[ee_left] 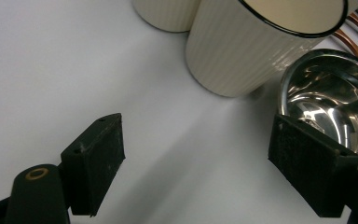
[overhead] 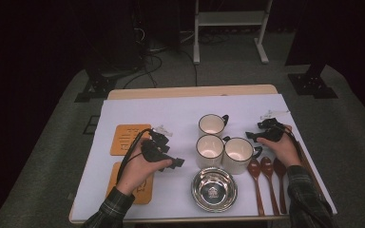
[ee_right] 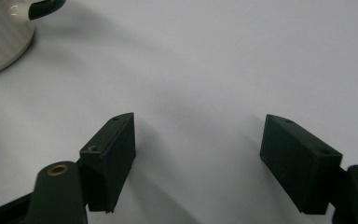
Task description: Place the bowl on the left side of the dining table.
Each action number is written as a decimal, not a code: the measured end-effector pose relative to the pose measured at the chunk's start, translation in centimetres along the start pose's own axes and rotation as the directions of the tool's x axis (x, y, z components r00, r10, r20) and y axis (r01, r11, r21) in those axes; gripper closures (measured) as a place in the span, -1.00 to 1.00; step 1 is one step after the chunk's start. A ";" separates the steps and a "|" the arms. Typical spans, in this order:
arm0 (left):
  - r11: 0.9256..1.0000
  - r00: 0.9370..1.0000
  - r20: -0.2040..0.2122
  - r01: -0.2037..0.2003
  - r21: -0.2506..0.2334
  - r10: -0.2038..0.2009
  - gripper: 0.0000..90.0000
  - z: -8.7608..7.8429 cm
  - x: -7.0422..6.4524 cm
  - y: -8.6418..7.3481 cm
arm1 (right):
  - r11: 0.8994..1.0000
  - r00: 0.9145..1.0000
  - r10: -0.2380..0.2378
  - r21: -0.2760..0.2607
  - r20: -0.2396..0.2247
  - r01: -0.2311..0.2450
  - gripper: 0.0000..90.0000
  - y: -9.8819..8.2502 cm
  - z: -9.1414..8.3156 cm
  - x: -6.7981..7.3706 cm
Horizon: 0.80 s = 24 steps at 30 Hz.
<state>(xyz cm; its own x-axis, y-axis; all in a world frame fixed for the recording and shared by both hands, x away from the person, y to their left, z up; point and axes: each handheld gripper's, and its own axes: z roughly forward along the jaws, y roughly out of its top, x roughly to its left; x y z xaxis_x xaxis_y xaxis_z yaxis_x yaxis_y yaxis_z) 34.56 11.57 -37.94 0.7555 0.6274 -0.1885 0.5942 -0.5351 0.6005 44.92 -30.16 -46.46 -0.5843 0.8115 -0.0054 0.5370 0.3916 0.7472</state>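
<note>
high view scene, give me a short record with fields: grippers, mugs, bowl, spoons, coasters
left gripper: open, empty, pointing toward the mugs
right gripper: open, empty, beside the right mug
mugs: three cream, dark rims, upright, clustered
bowl: steel, in front of the mugs
spoons: three brown, side by side, right of the bowl
coasters: two orange, at left
</note>
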 end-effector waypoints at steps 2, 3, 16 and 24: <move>1.000 1.000 0.009 -0.008 0.002 0.008 -0.61 0.1 -0.3 0.1 | 1.000 1.000 0.000 0.000 0.000 0.000 -0.44 0.0 0.0 0.0; 1.000 1.000 0.011 -0.011 0.004 0.011 -0.61 0.2 -0.5 0.1 | 1.000 1.000 0.000 0.000 0.000 0.000 -0.44 0.0 0.0 0.0; 0.998 0.998 0.048 -0.053 0.040 0.051 -0.61 1.6 -2.2 0.5 | 1.000 1.000 0.000 0.000 0.000 0.000 -0.44 0.0 0.0 0.0; 0.997 0.996 0.066 -0.063 0.053 0.059 -0.61 2.9 -3.3 0.6 | 1.000 1.000 0.000 0.000 0.001 0.000 -0.44 0.0 0.0 0.0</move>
<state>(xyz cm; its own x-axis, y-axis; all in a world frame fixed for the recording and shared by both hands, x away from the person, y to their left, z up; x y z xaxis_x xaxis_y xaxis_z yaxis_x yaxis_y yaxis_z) 33.23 7.60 -39.21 0.8059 0.5560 -0.2033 0.5594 -0.6030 0.5687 44.92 -30.15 -46.46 -0.5841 0.8117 -0.0060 0.5367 0.3917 0.7473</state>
